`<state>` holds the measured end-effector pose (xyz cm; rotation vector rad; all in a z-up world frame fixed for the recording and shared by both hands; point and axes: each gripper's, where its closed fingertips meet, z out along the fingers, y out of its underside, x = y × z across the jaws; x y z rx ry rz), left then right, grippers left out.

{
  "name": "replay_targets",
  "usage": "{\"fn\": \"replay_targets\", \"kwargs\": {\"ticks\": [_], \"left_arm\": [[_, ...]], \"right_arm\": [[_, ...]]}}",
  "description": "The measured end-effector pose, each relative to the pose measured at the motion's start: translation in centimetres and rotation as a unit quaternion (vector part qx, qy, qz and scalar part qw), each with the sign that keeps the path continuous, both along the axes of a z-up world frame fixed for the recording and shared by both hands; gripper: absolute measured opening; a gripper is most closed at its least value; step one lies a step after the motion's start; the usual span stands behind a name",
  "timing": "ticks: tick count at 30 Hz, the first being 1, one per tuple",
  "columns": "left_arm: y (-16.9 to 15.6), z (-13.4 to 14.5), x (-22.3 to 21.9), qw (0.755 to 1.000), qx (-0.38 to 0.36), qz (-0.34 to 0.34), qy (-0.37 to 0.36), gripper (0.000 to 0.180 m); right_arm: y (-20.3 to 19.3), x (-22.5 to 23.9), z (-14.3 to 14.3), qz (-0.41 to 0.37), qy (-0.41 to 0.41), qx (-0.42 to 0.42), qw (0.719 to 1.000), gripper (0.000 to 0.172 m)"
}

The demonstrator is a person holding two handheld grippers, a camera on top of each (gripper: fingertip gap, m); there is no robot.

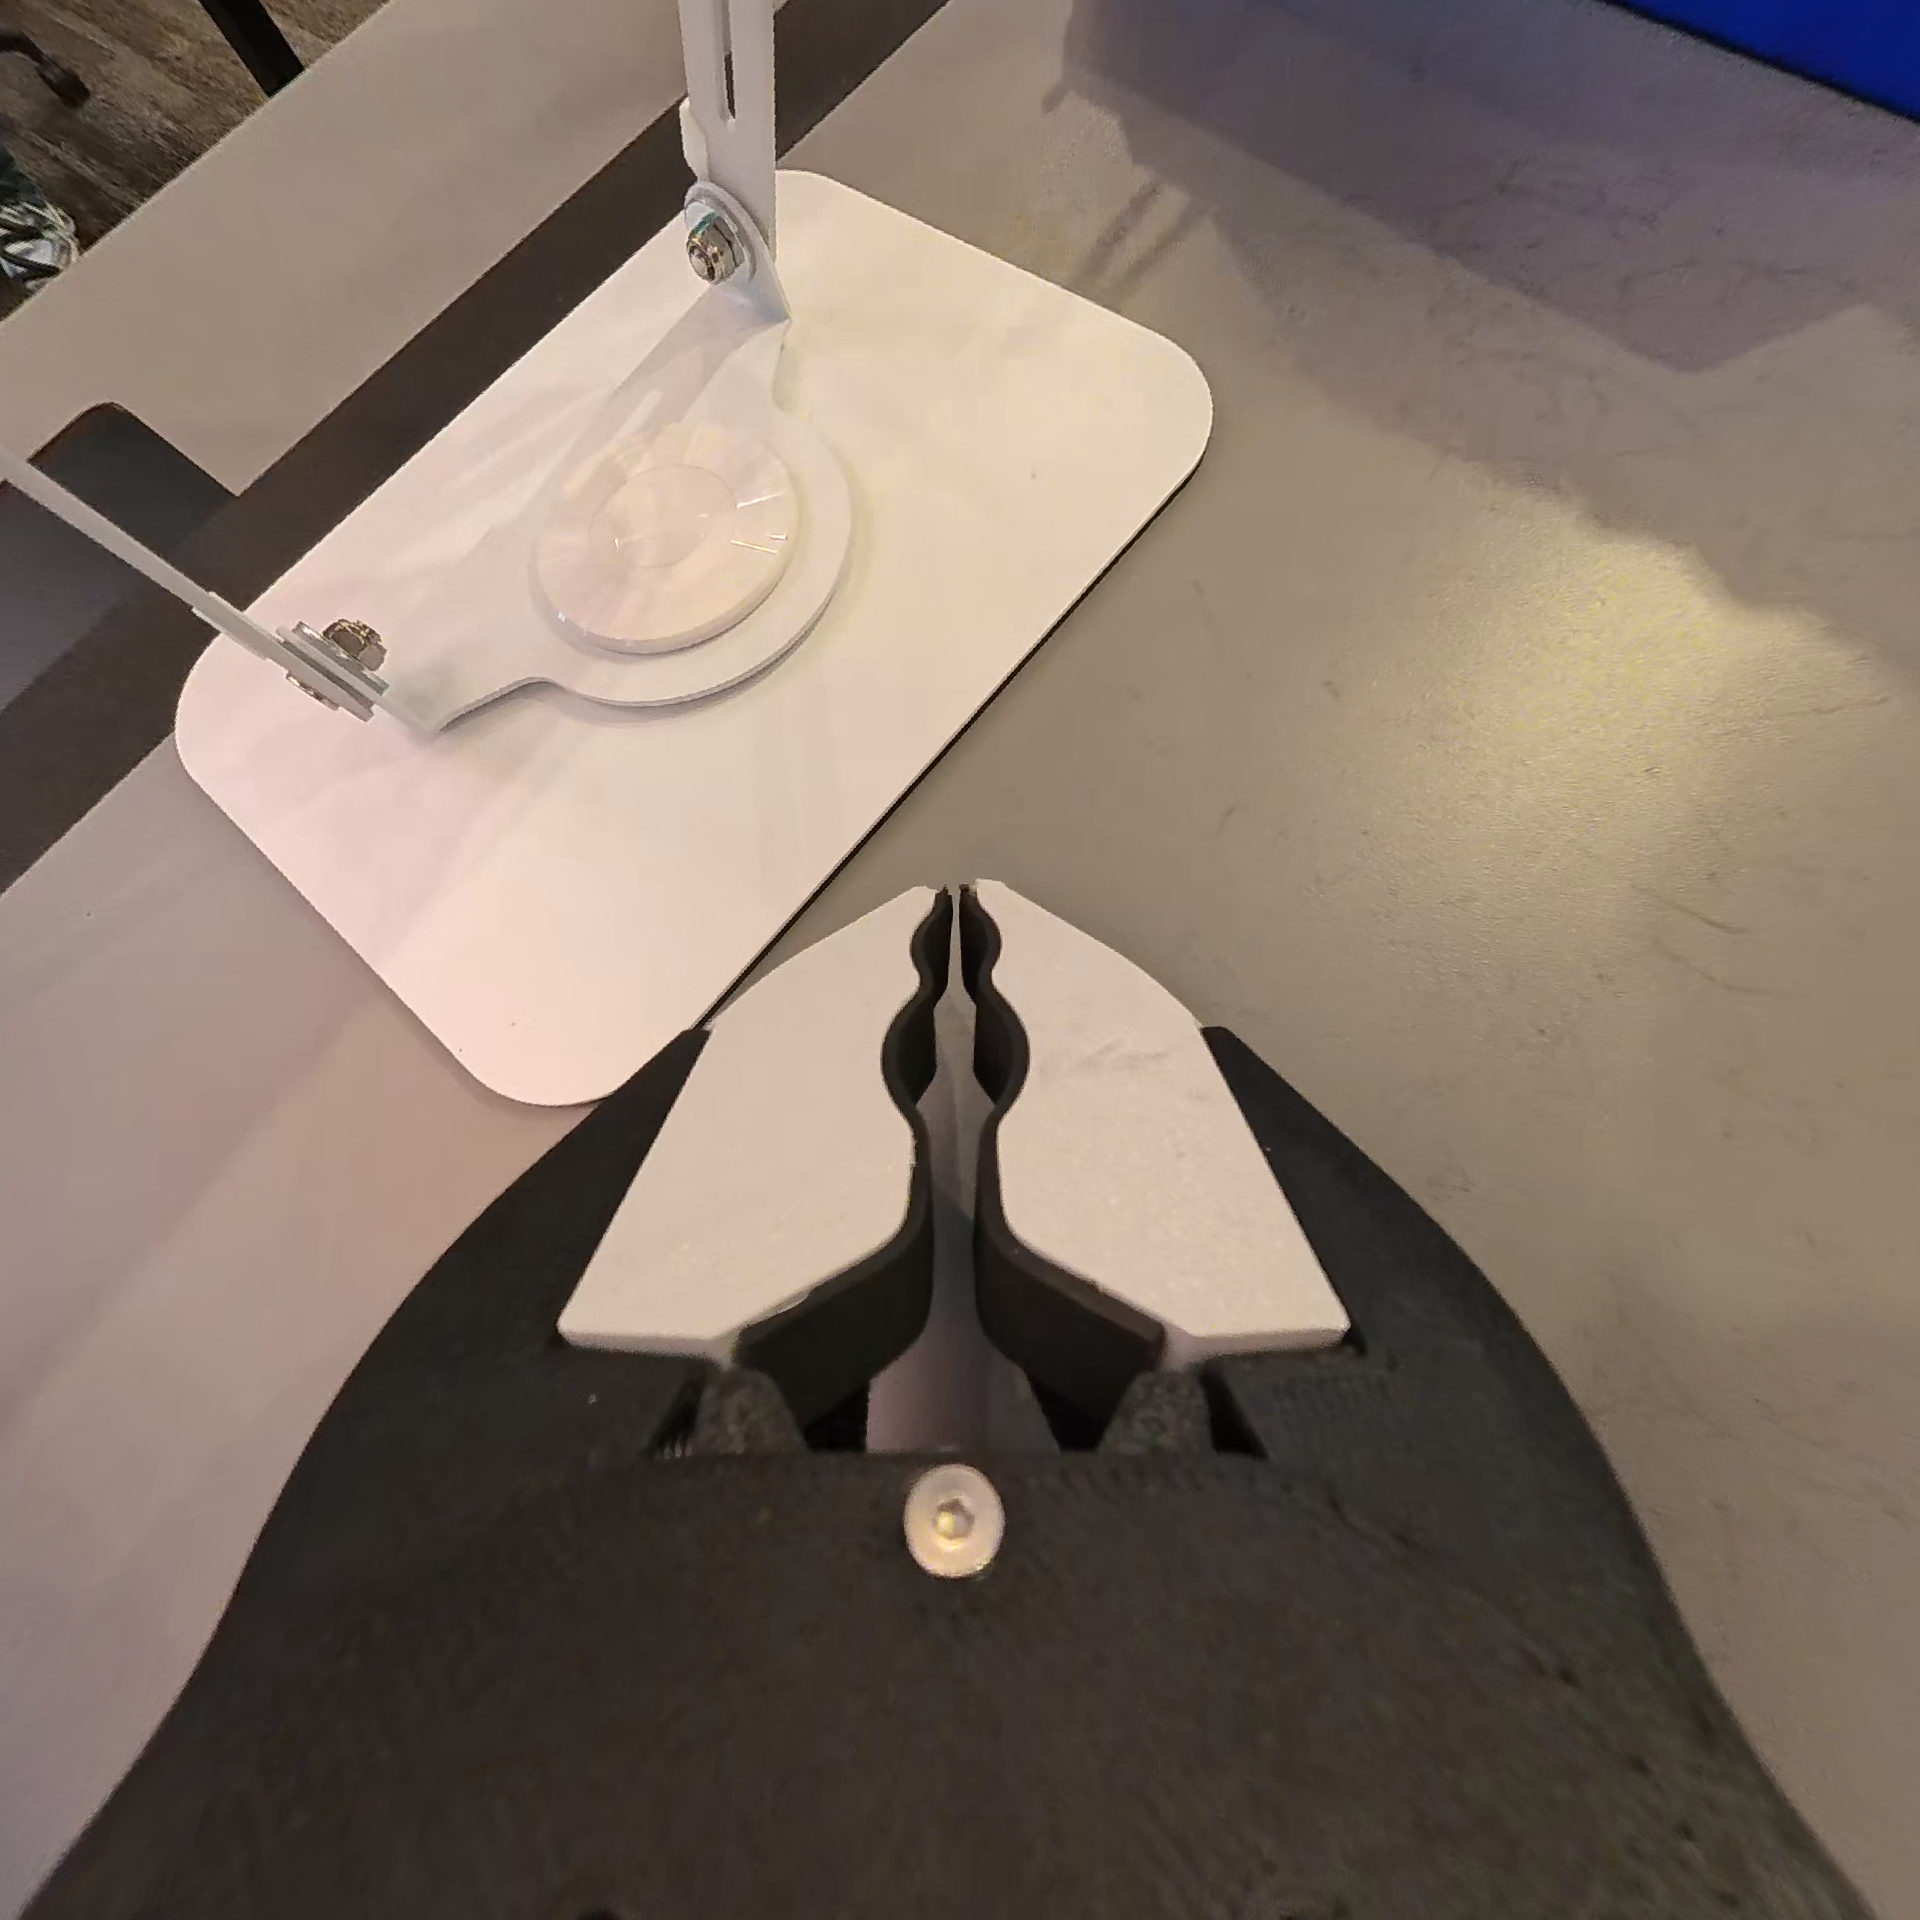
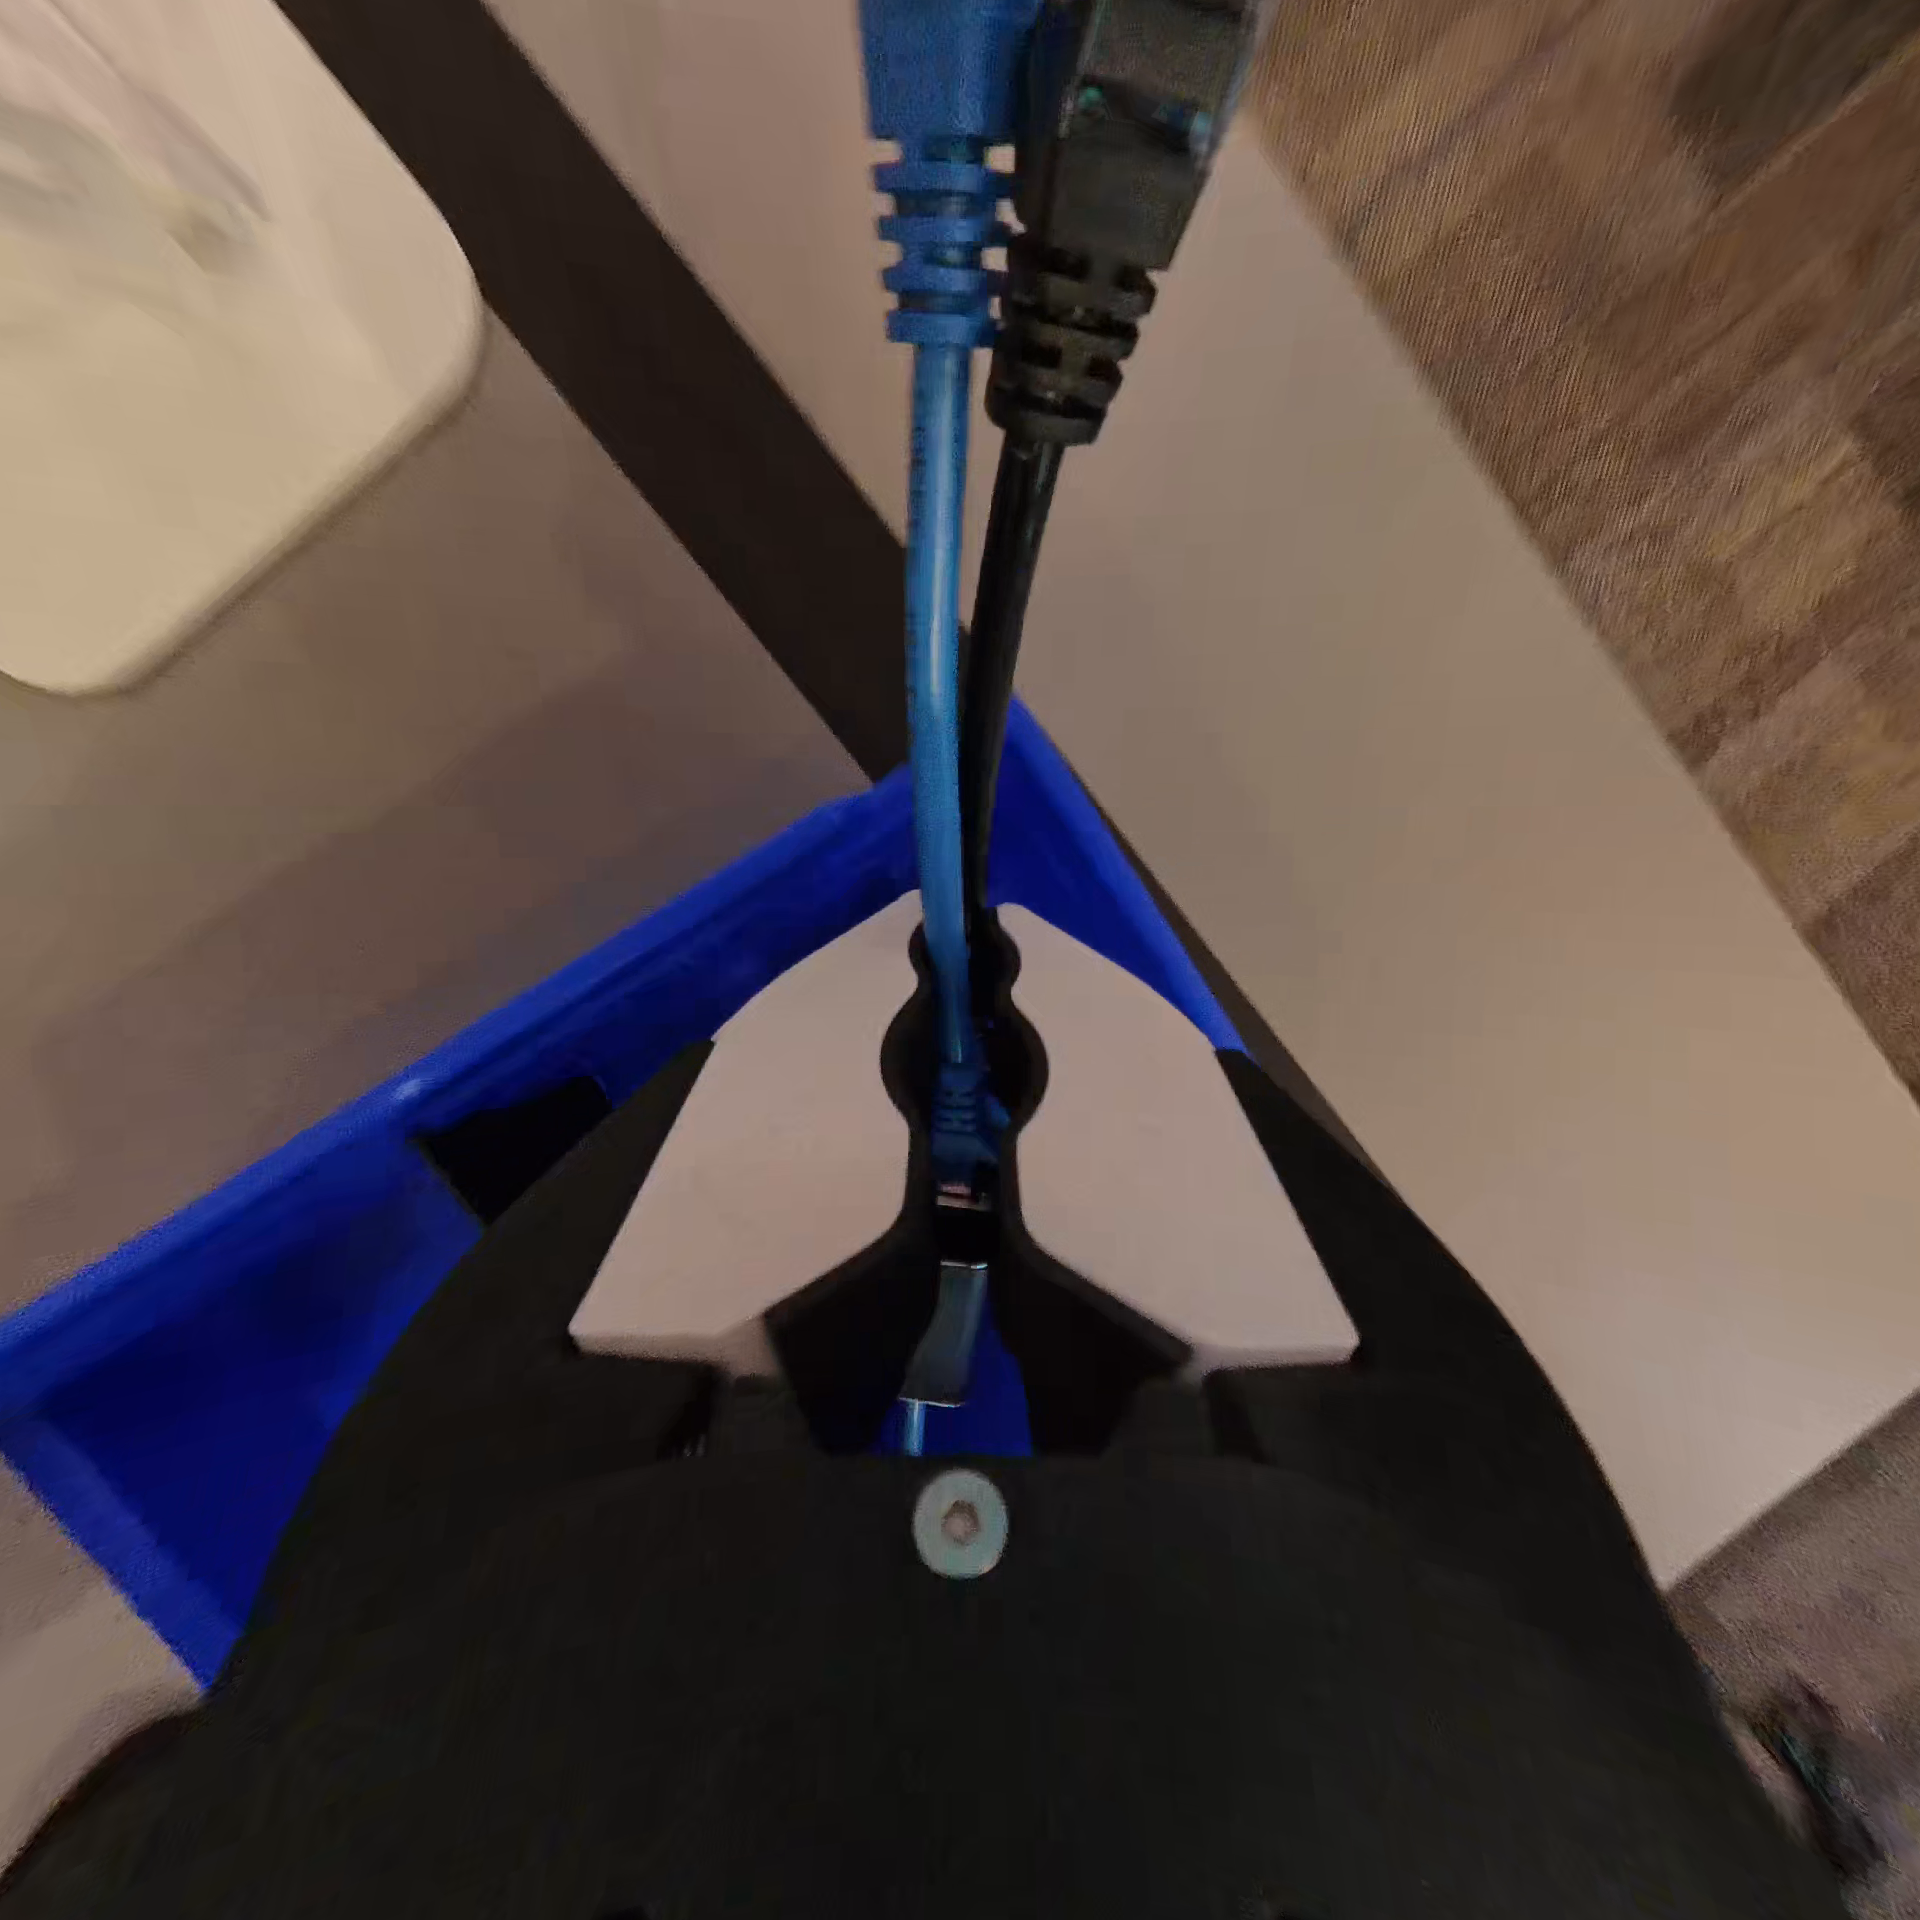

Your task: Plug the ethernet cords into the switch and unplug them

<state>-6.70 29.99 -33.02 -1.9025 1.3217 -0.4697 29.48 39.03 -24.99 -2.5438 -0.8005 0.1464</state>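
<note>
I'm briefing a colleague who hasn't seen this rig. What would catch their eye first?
In the right wrist view, a blue cable and a black cable run together up the middle, pinched in the right claw above a blue bin. In the left wrist view, a white stand base lies ahead of the shut, empty left claw.

Grey table (image 1: pixel 1455 623), white stand base (image 1: pixel 582 883) lying flat on it, blue bin (image 2: pixel 623 966)

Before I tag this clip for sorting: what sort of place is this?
Probably an office or lab desk: a grey tabletop bearing a white stand base, carpeted floor beyond it, and blue and black network cables over a blue bin.
</note>
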Motion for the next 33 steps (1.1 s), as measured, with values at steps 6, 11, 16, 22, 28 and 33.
{"fn": "replay_targets", "kwargs": {"ticks": [6, 11, 16, 22, 28, 33], "left_arm": [[0.0, 0.0, 0.0, 1.0, 0.002, 0.0, 0.002, 0.001], [0.0, 0.0, 0.0, 1.0, 0.003, 0.0, 0.001, 0.001], [-0.1, 0.0, 0.0, 1.0, 0.006, -0.002, 0.003, 0.001], [0.0, 0.0, 0.0, 1.0, 0.007, -0.001, 0.003, 0.002], [0.0, 0.0, 0.0, 1.0, 0.008, 0.0, 0.004, 0.002], [0.0, 0.0, 0.1, 1.0, 0.009, -0.002, 0.005, 0.002]], "right_arm": [[0.8, -1.3, 12.2, -0.039, 0.175, 0.193, 0.965, 0.005], [-0.9, 0.9, 16.5, -0.088, 0.228, 0.289, 0.925, 0.005], [-2.7, 3.9, 12.0, -0.182, 0.282, 0.275, 0.901, 0.004], [-4.0, 5.0, 7.5, -0.258, 0.328, 0.252, 0.873, 0.005], [-4.1, 4.9, 3.0, -0.306, 0.298, 0.197, 0.883, 0.006], [-4.2, 6.4, 0.6, -0.352, 0.27, 0.15, 0.883, 0.005]]}}
